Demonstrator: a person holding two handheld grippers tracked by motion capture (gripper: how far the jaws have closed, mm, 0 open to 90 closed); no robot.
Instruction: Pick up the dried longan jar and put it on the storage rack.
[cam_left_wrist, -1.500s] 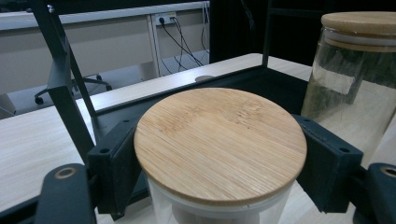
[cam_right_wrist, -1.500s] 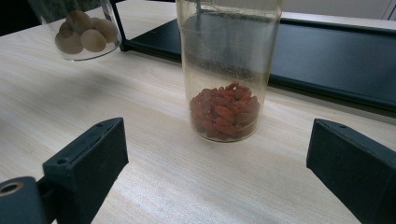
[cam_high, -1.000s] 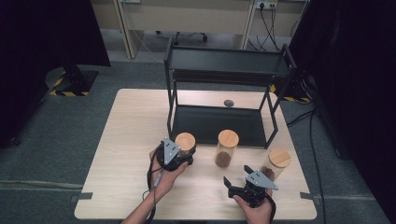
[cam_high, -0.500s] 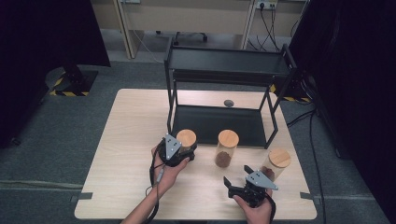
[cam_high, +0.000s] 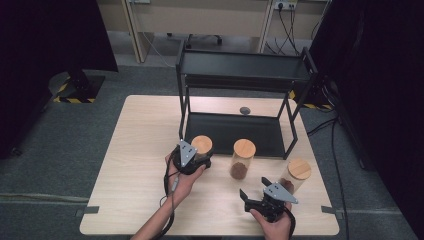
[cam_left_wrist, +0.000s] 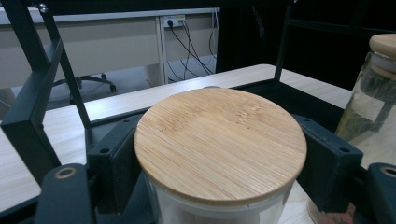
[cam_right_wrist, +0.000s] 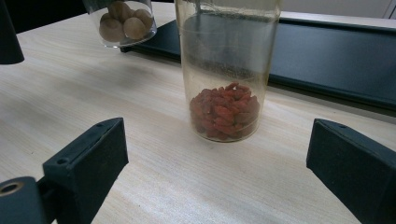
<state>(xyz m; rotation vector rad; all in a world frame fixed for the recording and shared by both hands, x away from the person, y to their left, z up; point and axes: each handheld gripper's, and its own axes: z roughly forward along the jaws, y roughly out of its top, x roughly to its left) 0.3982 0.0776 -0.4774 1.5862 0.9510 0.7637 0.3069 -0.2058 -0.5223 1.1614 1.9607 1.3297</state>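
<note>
Jars: 3 glass cylinders w/ round bamboo lids. Left tongs grip left jar; right tongs open nr berry jar.

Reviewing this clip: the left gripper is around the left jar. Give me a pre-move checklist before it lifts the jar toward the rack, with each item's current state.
1. Left gripper jaws on both sides of the left jar, just under the lid: ok.
2. Grip firm enough to lift: cannot tell; the pads look pressed against the glass.
3. Bamboo lid seated flat: ok.
4. Rack's lower shelf free to take a jar: ok.
5. Middle jar apart from the held jar: ok, there is a gap.
6. Right gripper out of the way: ok, open near the table's front edge, facing the middle jar.
</note>
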